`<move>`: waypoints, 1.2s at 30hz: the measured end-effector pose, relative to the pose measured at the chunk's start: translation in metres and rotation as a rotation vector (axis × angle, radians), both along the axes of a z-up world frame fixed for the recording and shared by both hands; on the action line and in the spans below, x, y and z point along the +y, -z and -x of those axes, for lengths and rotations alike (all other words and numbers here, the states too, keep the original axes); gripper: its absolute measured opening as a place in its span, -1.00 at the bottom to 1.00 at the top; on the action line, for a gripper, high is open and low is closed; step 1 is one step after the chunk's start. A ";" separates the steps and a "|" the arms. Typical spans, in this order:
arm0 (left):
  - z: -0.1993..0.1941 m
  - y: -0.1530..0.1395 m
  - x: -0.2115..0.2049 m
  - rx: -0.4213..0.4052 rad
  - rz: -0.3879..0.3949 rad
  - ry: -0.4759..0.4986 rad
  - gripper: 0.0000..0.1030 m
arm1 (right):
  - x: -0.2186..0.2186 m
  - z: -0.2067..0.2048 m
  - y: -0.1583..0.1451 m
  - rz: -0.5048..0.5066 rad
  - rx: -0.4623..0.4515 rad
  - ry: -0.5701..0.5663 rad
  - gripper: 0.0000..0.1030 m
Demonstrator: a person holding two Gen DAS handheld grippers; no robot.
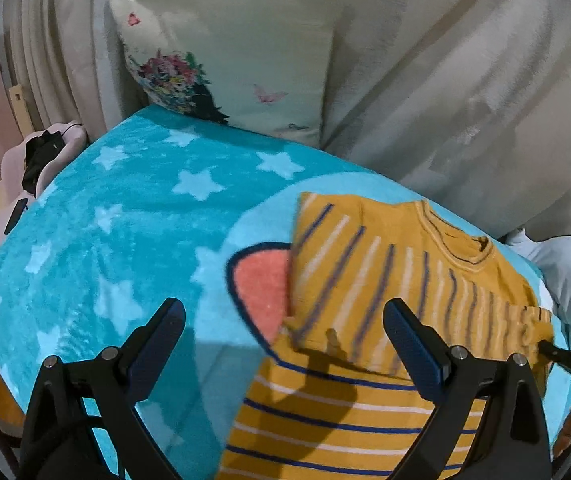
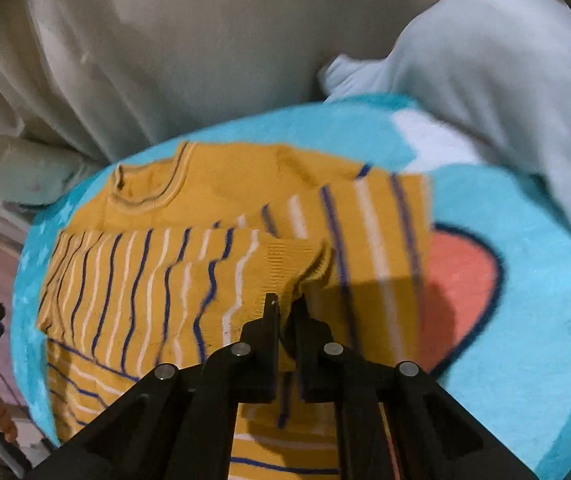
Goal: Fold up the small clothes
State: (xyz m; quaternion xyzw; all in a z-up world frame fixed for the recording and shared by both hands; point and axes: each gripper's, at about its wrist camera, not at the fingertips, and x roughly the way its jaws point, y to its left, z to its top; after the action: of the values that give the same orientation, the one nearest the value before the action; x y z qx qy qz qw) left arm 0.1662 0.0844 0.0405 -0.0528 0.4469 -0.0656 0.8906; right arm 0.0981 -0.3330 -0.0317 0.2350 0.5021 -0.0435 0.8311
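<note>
1. A mustard-yellow striped sweater lies on a turquoise star-print blanket, both sleeves folded in over the body, its round collar toward a beige curtain.

2. The left hand-held gripper hangs released over the sweater's lower half — its two blue-padded fingers stand wide apart with nothing between them, one above bare blanket, the other above the striped knit.

3. The right hand-held gripper is clenched on the ribbed cuff of one folded-in sleeve, the fabric bunched and rising from between its black fingers.

4. That sleeve lies across the chest, its navy and white stripes running crosswise to those of the body beneath.

5. A coral patch outlined in dark blue — part of the blanket's printed design — shows just beside the sweater's edge.

6. A white pillow printed with flowers and butterflies leans against the curtain at the blanket's far edge.

7. A pale blue garment lies heaped on the blanket near the sweater's shoulder.

8. In the left wrist view, the tip of the right hand-held gripper shows at the sleeve's cuff end.
</note>
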 end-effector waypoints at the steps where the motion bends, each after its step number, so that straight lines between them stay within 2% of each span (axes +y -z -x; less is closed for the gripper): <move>1: 0.000 0.002 0.004 0.002 0.008 -0.002 0.93 | -0.005 0.001 -0.001 0.023 0.001 0.022 -0.87; 4: 0.003 0.009 0.014 0.033 0.076 -0.003 0.93 | -0.020 0.000 -0.004 0.038 0.006 0.088 -0.87; 7: 0.009 0.018 0.021 0.075 0.167 0.006 0.93 | -0.030 0.001 -0.014 -0.051 -0.018 0.128 -0.87; 10: 0.017 0.022 0.023 0.094 0.265 0.026 0.93 | -0.029 0.001 -0.041 -0.131 -0.086 0.125 -0.87; 12: 0.023 0.024 0.017 0.096 0.286 0.055 0.93 | -0.024 -0.003 -0.062 -0.141 -0.137 0.108 -0.86; 16: 0.027 0.029 -0.003 0.108 0.261 0.120 0.93 | -0.014 -0.009 -0.087 -0.110 -0.190 0.082 -0.86; 18: 0.029 0.034 -0.018 0.131 0.281 0.172 0.93 | -0.012 -0.012 -0.087 -0.095 -0.181 0.081 -0.86; 22: 0.034 0.040 -0.046 0.152 0.306 0.263 0.93 | -0.013 -0.010 -0.078 -0.126 -0.153 0.094 -0.86; 25: 0.032 0.047 -0.068 0.152 0.268 0.310 0.93 | -0.016 -0.007 -0.080 -0.132 -0.151 0.097 -0.86; 28: 0.021 0.058 -0.080 0.144 0.197 0.298 0.93 | -0.018 -0.003 -0.088 -0.127 -0.166 0.096 -0.87; 31: 0.005 0.060 -0.075 0.109 0.137 0.226 0.85 | -0.021 0.001 -0.090 -0.113 -0.165 0.107 -0.86; 33: -0.005 0.056 -0.062 0.096 0.145 0.170 0.83 | -0.024 0.004 -0.082 -0.092 -0.140 0.120 -0.86; 36: -0.010 0.053 -0.043 0.114 0.156 0.125 0.83 | -0.022 0.005 -0.048 0.003 -0.047 0.122 -0.86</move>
State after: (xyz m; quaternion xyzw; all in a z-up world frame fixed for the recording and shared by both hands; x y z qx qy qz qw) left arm 0.1765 0.0411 -0.0121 -0.0976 0.4927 -0.1524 0.8512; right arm 0.0929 -0.3552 0.0160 0.2648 0.4673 -0.0893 0.8388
